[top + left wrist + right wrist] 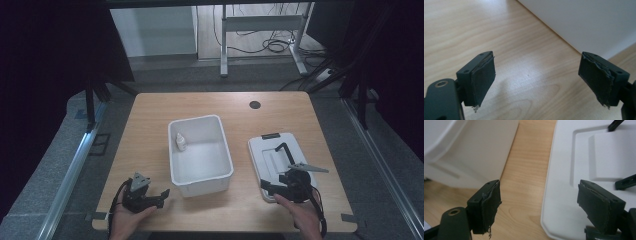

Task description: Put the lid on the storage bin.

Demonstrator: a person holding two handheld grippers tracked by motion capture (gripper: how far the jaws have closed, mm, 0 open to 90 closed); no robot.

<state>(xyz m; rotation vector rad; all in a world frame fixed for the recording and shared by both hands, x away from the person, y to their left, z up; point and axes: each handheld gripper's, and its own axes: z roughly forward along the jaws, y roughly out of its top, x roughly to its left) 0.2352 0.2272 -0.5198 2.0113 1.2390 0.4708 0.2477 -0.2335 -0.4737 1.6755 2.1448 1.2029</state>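
The left gripper point(142, 192) is held at the table's point(150, 120) seven o'clock, its jaws spread wide over bare wood, nothing between them. The right gripper point(290, 185) is held at five o'clock, jaws likewise wide apart, above the near edge of a white lid point(265, 150); contact cannot be told. At the centre a white bin point(222, 175) is set, with a small white bottle point(181, 142) standing at its nine o'clock. No writing can be read.
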